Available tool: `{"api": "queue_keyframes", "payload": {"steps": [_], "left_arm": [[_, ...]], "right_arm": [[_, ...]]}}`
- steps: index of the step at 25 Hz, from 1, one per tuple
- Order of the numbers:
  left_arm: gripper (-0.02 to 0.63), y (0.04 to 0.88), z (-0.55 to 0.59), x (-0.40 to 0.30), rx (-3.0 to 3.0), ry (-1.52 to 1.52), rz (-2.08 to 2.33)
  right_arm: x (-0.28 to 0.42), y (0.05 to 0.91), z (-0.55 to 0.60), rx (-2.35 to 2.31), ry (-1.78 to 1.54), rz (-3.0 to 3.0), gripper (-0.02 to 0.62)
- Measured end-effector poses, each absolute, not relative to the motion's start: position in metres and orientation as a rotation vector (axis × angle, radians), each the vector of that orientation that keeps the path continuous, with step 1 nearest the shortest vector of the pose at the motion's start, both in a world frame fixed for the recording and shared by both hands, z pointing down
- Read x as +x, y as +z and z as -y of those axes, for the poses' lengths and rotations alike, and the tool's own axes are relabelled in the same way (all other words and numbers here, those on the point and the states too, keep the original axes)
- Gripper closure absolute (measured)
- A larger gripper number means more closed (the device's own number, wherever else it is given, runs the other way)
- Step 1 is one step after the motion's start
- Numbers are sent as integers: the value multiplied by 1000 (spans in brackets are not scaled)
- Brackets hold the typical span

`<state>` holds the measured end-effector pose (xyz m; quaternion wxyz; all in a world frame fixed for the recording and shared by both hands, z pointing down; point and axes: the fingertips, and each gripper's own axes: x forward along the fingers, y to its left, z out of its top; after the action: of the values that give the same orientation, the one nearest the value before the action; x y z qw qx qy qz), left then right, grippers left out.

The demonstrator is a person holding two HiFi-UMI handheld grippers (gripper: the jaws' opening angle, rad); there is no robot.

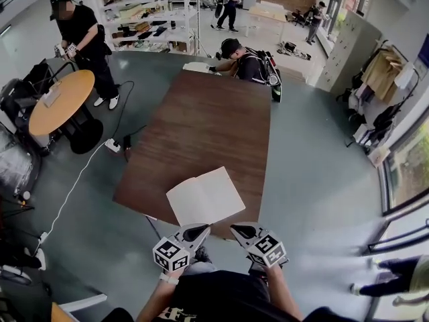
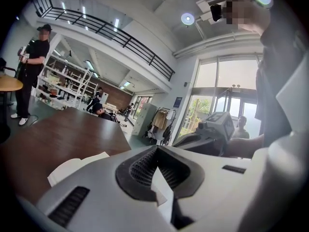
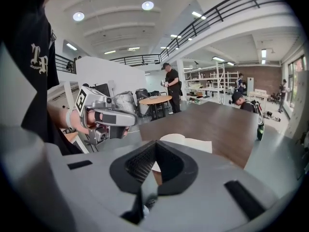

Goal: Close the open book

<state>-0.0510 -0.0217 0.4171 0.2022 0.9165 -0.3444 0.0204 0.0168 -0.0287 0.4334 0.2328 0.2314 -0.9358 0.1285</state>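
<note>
Left gripper (image 2: pixel 155 151): the black ribbed fingers are brought together at their tips, with nothing caught between them. Right gripper (image 3: pixel 155 146): its fingers are likewise pressed together and hold nothing.

In the head view both grippers sit low in the frame, side by side in front of the person's body, tips pointing toward the table. Each carries a white cube with black square markers behind its jaws, left cube (image 1: pixel 171 255) and right cube (image 1: pixel 270 250). The two tips are near each other, just short of the book's near edge. No view shows either one touching it.

The open book with pale blank pages (image 1: pixel 204 196) lies flat, pages up, at the near end of the long dark brown wooden table (image 1: pixel 201 113). It is turned at an angle to the table's sides, and its near corner reaches the table's near edge. The rest of the tabletop carries nothing else that can be made out. From each gripper view the book appears just beyond the closed tips.

Farther out, a person in dark clothes (image 1: pixel 247 62) crouches at the table's far end. To the left stands a round orange-topped table on a black base (image 1: pixel 60 99), with a person in black clothing (image 1: pixel 84 39) standing behind it. White shelving (image 1: pixel 151 19) lines the back of the room.
</note>
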Motion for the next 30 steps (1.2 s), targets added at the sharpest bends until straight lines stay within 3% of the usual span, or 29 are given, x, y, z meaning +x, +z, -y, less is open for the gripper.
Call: {"api": "queue_keyframes", "payload": {"steps": [12,30], "left_arm": [[600,431,51,-128,2477,-16,1064],[600,421,74,-104,2441,-56,1121]], "right_arm": [[-51,436,60,545,261,2533,611],[-40,436,88,450,192,2571,611]]}}
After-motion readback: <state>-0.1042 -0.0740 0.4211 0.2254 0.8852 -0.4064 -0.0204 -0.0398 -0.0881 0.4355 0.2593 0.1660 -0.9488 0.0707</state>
